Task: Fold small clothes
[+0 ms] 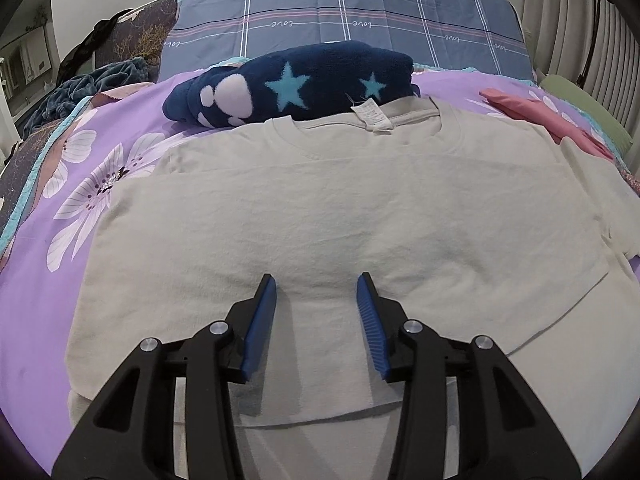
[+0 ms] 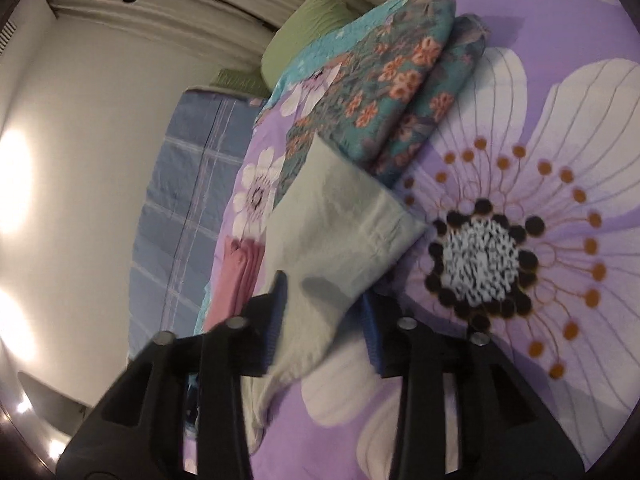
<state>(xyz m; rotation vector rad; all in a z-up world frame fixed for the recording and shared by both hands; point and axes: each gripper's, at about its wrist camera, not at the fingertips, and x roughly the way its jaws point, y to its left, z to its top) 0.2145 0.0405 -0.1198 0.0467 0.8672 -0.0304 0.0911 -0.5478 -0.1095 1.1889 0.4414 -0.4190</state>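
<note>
A cream T-shirt (image 1: 340, 216) lies flat on the purple flowered bedspread (image 1: 48, 248), collar at the far end, its left side folded in. My left gripper (image 1: 316, 284) is open, its blue pads resting on the shirt's lower middle, holding nothing. In the right wrist view, the shirt's right sleeve (image 2: 336, 224) runs between the fingers of my right gripper (image 2: 324, 292). The jaws stand wide apart around the cloth and do not pinch it. That view is tilted and blurred.
A folded navy fleece with blue stars (image 1: 296, 84) lies just beyond the collar. A folded pink garment (image 1: 548, 116) lies at the right, also shown in the right wrist view (image 2: 236, 280). A folded floral quilt (image 2: 384, 92), green pillow (image 2: 308, 28) and blue plaid pillow (image 1: 344, 12) ring the bed.
</note>
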